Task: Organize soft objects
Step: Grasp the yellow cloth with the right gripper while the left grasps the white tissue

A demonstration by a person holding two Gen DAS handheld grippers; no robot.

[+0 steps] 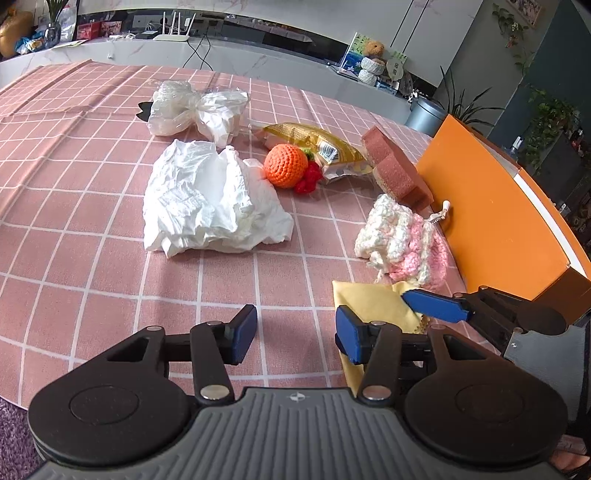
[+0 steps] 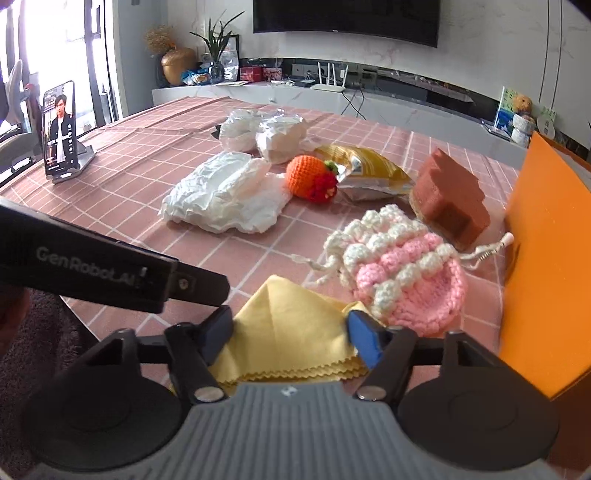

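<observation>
The yellow cloth [image 2: 295,332] lay flat at the worktop's [image 1: 92,221] near edge, just before the pink pouch [image 2: 406,280]. The right gripper [image 2: 291,336] straddled it, fingers parted and not clamping; it was the nearer. The left gripper [image 1: 295,332], fingers apart and empty, stood beside the cloth's left edge.

A home living room. A wall-mounted television [image 2: 347,18] hangs above a long media console [image 2: 369,98]. Houseplants [image 2: 218,40] stand about.
</observation>
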